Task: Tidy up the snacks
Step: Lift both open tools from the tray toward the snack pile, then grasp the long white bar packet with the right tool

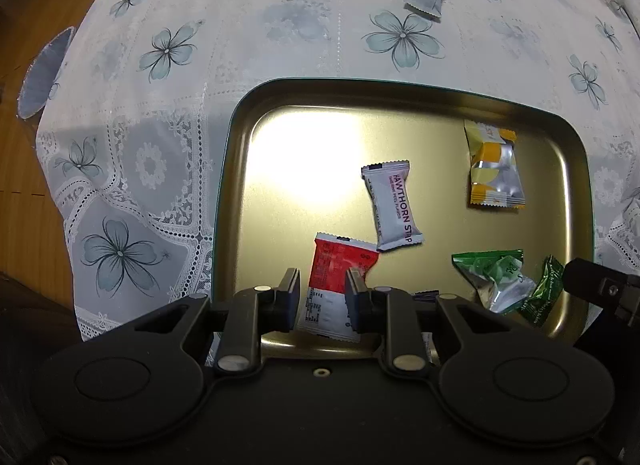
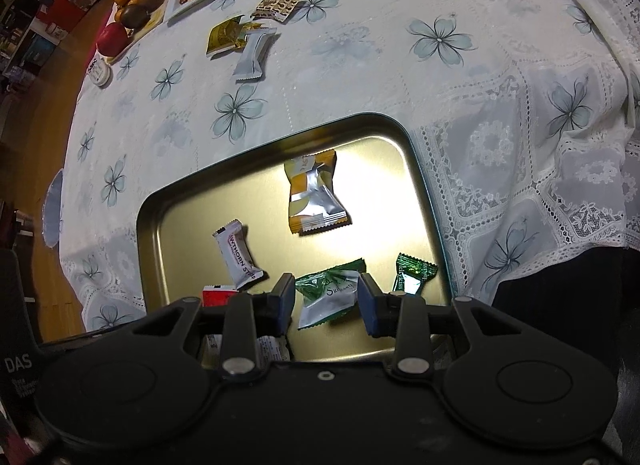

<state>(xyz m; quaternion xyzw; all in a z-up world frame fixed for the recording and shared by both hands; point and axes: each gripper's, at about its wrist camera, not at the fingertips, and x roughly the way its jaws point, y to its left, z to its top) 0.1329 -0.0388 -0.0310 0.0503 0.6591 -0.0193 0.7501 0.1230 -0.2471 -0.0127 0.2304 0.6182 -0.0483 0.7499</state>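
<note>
Reading "HAWTHORN STRIP" in maroon capitals along its side, a white sachet [image 1: 392, 205] lies near the middle of the gold tray [image 1: 240, 193], which fills the lower centre of both views on the flower-printed counter [image 1: 200, 45]. Five packets lie in the tray: that white one, a red-and-white packet [image 1: 336, 285] whose small print is too fine to read, an orange-and-silver packet [image 1: 494, 169] at the tray's upper right, and two green ones, the larger green packet [image 2: 326, 297] showing letters that look like "Su" and the smaller green packet [image 2: 412, 275] just to its right. Three more packets sit on the counter at the top of the frames: a gold wrapper [image 2: 226, 35], a brown patterned square [image 2: 278, 6] and a plain silver sachet [image 2: 252, 55]. The left gripper [image 1: 323, 295] is released, jaws apart above the red-and-white packet. The right gripper [image 2: 328, 301] is likewise released, jaws spread either side of the larger green packet. "DAS" is printed on the black casing [image 2: 18, 365] at the lower left of the right wrist view.
</note>
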